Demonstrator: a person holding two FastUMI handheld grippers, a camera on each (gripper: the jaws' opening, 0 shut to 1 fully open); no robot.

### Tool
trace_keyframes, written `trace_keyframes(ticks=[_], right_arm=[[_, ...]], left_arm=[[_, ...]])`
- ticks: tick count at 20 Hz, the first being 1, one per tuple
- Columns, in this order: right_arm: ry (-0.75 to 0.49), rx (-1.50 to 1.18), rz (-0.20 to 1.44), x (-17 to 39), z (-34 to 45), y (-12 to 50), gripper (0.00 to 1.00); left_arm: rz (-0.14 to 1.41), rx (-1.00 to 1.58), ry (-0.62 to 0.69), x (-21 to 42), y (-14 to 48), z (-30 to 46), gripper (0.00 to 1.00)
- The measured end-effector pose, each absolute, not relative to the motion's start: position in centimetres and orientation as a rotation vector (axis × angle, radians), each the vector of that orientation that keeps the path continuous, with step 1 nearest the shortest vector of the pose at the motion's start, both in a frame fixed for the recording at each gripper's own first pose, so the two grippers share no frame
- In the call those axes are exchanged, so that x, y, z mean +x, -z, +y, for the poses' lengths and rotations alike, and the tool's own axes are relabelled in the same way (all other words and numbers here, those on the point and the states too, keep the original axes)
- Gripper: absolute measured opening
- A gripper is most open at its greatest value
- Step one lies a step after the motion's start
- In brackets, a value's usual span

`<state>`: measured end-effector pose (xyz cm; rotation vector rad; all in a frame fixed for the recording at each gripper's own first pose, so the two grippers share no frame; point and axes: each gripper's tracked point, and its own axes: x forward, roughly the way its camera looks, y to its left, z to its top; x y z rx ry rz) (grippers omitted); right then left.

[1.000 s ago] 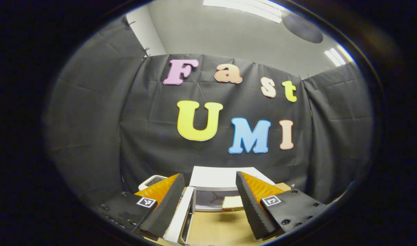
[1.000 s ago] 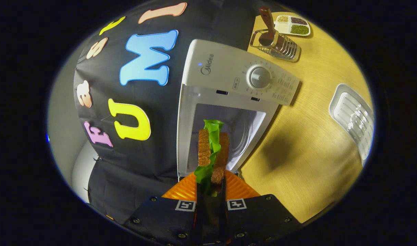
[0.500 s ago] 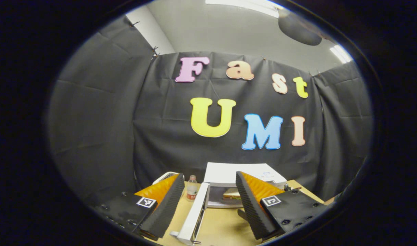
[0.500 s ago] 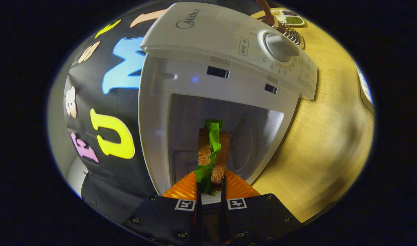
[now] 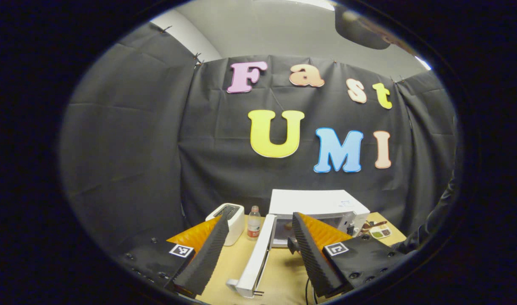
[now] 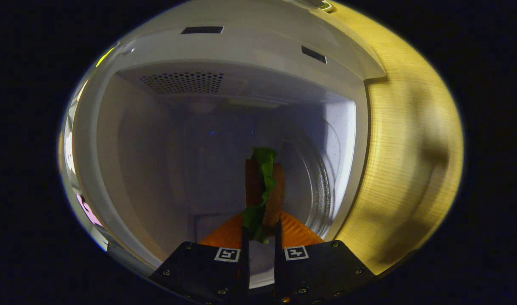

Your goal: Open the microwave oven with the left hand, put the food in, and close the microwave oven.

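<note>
The right gripper [image 6: 260, 228] is clamping a lettuce sandwich [image 6: 263, 186] inside the microwave oven [image 6: 165, 140] cavity, at 6 o'clock. The left gripper [image 5: 258, 250] is hanging with fingers apart, the open door [image 5: 254, 262] at its 6 o'clock. No writing is legible.

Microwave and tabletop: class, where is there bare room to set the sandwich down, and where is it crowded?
The microwave cavity is bare around the sandwich, on the glass plate. The tabletop between the open door and the oven front is free. It is crowded left of the door, by the toaster and bottle.
</note>
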<state>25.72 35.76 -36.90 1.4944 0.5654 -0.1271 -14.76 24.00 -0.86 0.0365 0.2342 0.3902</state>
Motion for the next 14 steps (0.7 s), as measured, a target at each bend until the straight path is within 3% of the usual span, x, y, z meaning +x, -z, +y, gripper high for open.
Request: trace_keyframes(ticks=[4, 6, 7, 8, 9, 14], right_arm=[[0.130, 1.433, 0.650, 24.5, 36.6, 37.5, 0.35], [0.100, 1.389, 0.689, 23.6, 36.5, 37.3, 0.53], [0.088, 1.373, 0.689, 23.8, 36.6, 36.9, 0.74], [0.082, 1.333, 0.700, 23.0, 35.9, 36.6, 0.74], [0.061, 1.286, 0.699, 22.3, 35.4, 36.2, 0.97], [-0.106, 0.958, 0.628, 17.7, 30.5, 31.6, 0.97]], left_arm=[[0.220, 0.032, -0.398, -15.3, 0.3, 24.3, 0.97], [0.203, 0.027, -0.388, -15.0, -0.2, 24.3, 0.97], [0.197, 0.025, -0.381, -14.8, -0.3, 24.2, 0.97], [0.192, 0.021, -0.372, -14.4, -0.2, 24.0, 0.97], [0.186, 0.016, -0.362, -14.1, -0.2, 23.8, 0.97], [0.171, 0.013, -0.299, -12.6, 0.6, 21.8, 0.97]])
